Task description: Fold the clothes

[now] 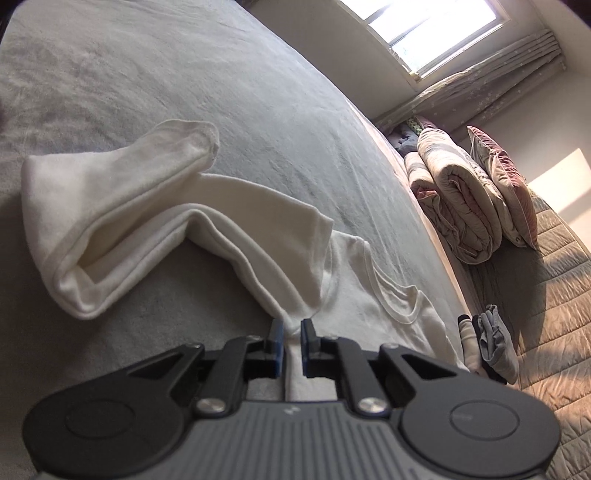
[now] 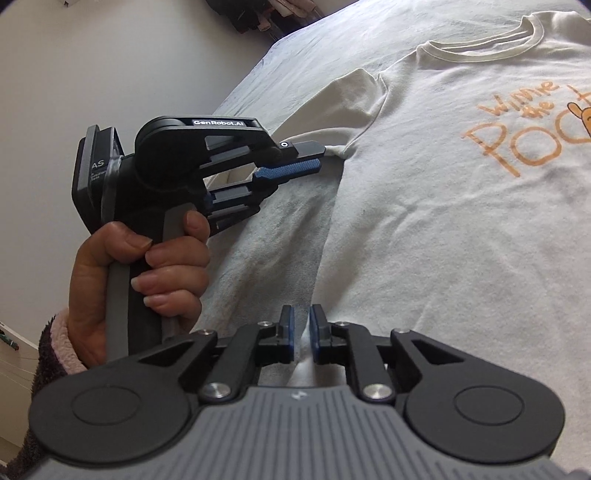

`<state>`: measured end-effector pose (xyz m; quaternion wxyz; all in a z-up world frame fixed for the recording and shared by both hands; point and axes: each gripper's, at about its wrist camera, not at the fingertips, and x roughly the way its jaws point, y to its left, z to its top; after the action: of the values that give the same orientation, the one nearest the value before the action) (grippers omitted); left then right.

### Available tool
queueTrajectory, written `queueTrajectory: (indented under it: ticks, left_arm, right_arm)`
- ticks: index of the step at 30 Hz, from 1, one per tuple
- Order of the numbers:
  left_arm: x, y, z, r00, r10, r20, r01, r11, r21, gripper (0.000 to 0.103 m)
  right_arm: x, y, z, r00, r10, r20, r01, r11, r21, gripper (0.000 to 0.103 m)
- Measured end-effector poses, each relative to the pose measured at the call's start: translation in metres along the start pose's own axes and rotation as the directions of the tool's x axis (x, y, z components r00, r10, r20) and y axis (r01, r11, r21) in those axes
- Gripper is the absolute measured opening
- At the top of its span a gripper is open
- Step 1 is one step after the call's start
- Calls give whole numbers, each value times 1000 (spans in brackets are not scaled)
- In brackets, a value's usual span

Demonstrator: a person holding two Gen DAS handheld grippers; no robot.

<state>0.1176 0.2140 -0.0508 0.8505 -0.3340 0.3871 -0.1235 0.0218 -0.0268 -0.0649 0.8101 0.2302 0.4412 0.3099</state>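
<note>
Your left gripper (image 1: 292, 345) is clamped on the white t-shirt (image 1: 207, 236); right gripper (image 2: 301, 334) pinches its edge, on the bed (image 1: 184, 74).

Home bedroom — bed (image 1: 258, 74), rolled duvet (image 1: 458, 206), curtained window (image 1: 424, 33)

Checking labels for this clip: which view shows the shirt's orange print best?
The right wrist view: the orange print lies face up on the white T-shirt. The left wrist view shows only the T-shirt's plain folds and collar, no print.
</note>
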Motion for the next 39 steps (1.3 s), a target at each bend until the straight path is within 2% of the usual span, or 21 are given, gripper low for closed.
queueTrajectory:
  ticks: [3,5,9,11,15,17,19,20,23,27,32,39]
  left_arm:
    - [-6,-11,-8,998,-62,-33,64,994,86,8]
    - [-5,-18,-18,996,-62,-60,70,988,141,8]
    - [5,-17,-39,993,44,-109,-22,980,198,8]
    - [1,-11,-45,994,68,-89,-48,978,203,7]
    - [-12,-14,-40,985,161,-65,-148,975,168,7]
    - [-19,-18,-35,983,175,-49,-167,977,135,8]
    - [-24,-28,-32,987,156,-34,-151,980,127,8]
    - [-26,-33,-31,989,145,-28,-140,982,126,8]
    - [-26,-53,-31,992,120,-23,-116,984,135,12]
    - [-17,-79,-40,995,91,-34,-84,981,174,16]
    - [4,-110,-57,993,86,-76,-65,967,245,19]
    - [41,-146,-67,992,61,-114,-23,950,313,20]
  right_arm:
    - [-13,2,-6,1000,-5,2,5,1000,-28,27]
    - [-20,3,-14,1000,-25,-6,25,998,-53,29]
    - [-26,9,-37,999,-20,-37,17,997,-69,29]
    - [-29,16,-47,998,-17,-57,12,995,-97,29]
    - [-33,26,-58,992,-4,-124,-12,993,-121,29]
    - [-38,29,-55,988,-2,-153,-18,991,-132,29]
    - [-46,31,-48,987,-15,-158,-7,991,-137,29]
    - [-52,31,-43,988,-25,-149,4,990,-141,30]
    - [-77,28,-26,993,-67,-97,51,985,-162,39]
    - [-106,12,3,991,-128,-23,121,975,-187,40]
    - [-142,-34,33,967,-244,72,254,951,-177,43]
    - [-193,-115,78,930,-340,139,355,930,-100,44]
